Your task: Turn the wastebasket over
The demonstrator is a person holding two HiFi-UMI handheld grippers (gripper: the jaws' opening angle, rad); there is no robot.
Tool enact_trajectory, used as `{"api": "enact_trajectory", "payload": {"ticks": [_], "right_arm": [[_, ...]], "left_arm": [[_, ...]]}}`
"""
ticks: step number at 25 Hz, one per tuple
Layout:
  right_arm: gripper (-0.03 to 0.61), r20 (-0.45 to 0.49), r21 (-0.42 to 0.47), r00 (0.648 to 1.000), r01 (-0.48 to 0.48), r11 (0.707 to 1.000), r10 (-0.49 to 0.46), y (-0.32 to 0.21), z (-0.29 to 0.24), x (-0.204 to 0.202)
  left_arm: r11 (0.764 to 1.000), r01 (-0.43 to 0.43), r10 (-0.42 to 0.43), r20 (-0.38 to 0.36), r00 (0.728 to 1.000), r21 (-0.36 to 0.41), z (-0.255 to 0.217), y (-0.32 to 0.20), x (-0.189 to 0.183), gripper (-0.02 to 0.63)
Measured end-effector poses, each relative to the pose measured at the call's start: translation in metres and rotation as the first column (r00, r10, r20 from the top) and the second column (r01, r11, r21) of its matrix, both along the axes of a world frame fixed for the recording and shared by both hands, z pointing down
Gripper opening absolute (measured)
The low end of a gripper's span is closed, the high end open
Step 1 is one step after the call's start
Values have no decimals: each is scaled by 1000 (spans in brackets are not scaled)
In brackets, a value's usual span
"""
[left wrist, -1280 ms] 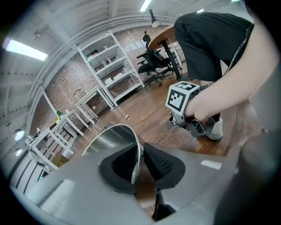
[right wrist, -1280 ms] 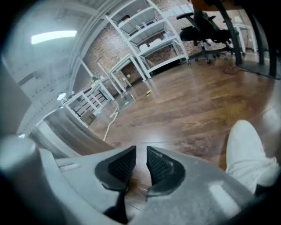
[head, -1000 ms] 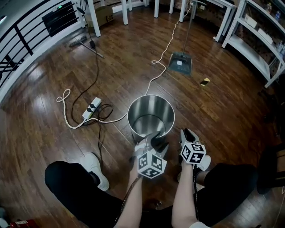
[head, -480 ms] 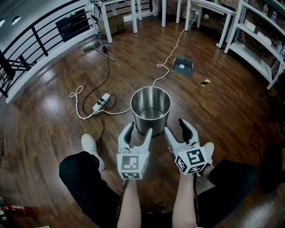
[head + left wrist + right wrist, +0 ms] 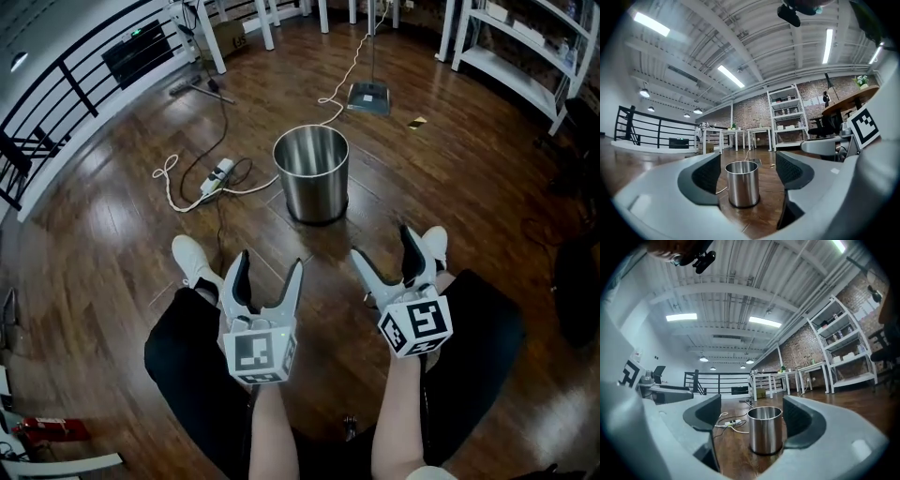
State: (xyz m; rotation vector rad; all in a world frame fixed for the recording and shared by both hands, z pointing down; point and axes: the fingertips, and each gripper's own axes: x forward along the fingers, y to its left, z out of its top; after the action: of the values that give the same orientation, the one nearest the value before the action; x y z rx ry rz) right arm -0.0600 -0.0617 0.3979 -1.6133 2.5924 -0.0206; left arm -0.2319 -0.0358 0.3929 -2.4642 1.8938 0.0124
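Note:
The steel wastebasket (image 5: 311,173) stands upright on the wooden floor with its mouth up and nothing inside. My left gripper (image 5: 269,267) and right gripper (image 5: 382,246) hover side by side over the person's lap, well short of the basket. Both point level toward it. The jaws of both have just been opening and now stand wide, with nothing between them. In the left gripper view the wastebasket (image 5: 742,183) shows some way ahead, framed by the jaws. The right gripper view shows the wastebasket (image 5: 765,430) the same way.
A power strip (image 5: 217,174) with a looped white cable lies left of the basket. A dustpan (image 5: 369,97) stands beyond it and a broom (image 5: 202,87) lies at the back left. White shelving (image 5: 525,56) lines the right and a black railing (image 5: 56,103) the left. The person's white shoe (image 5: 192,258) is close.
Both grippers have drawn back from the wastebasket's rim toward the person and risen. Their jaws have spread wide. The wastebasket stays upright and now sits farther off in view.

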Motion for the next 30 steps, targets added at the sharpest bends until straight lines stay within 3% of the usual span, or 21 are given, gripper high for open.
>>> {"api": "enact_trajectory", "payload": {"ticks": [7, 13, 17, 24, 30], "right_arm": [[390, -120, 11, 992, 32, 999, -30, 140, -18, -19], [388, -180, 56, 982, 62, 997, -51, 249, -44, -12], [388, -193, 46, 981, 10, 999, -1, 310, -56, 17], [387, -145, 30, 987, -71, 997, 75, 360, -53, 70], [387, -129, 53, 988, -78, 996, 84, 365, -59, 74]], "left_arm": [[999, 31, -29, -55, 998, 37, -24, 137, -16, 391], [999, 37, -35, -60, 998, 34, -30, 241, 5, 373], [999, 25, -24, -40, 999, 35, -45, 288, 31, 367], [998, 20, -20, 1, 1000, 51, -53, 336, 66, 350], [995, 54, -54, -5, 999, 79, -63, 345, 48, 348]]}}
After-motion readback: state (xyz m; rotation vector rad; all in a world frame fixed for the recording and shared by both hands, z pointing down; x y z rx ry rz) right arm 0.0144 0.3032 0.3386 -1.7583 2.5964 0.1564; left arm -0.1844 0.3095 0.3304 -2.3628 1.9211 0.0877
